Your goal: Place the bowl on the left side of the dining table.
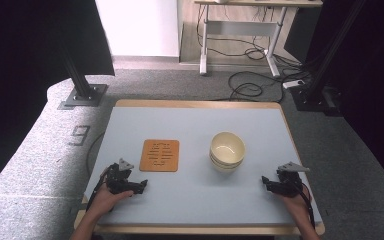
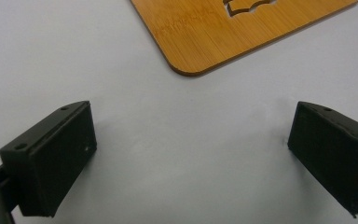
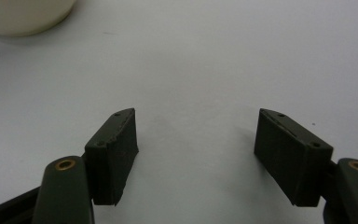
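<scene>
A square bamboo trivet (image 1: 159, 155) with slots cut through its middle lies flat on the pale grey desk (image 1: 195, 197), left of centre. A cream ceramic bowl (image 1: 227, 150) with a banded outer wall stands upright to the right of the trivet, well apart from it, with a strip of bare desk between them.

The left hand-held gripper (image 1: 141, 186) rests on the desk just in front of the trivet's near left corner, near it but not touching. In the left gripper view its jaws are spread wide on either side of bare desk, empty, and the trivet's rounded corner (image 2: 191, 70) lies just ahead of them.

The right hand-held gripper (image 1: 266, 181) rests to the right of the trivet, beyond the bowl and a little nearer the person, close to the desk's right edge. Its jaws are also spread apart and hold nothing; in the right gripper view the bowl's base (image 3: 23, 16) shows at the upper left, clear of the jaws.

From the trivet forward to the desk's near edge the surface is open between both hands. Behind the trivet, bare desk runs to the wooden far rim (image 1: 195, 104).
</scene>
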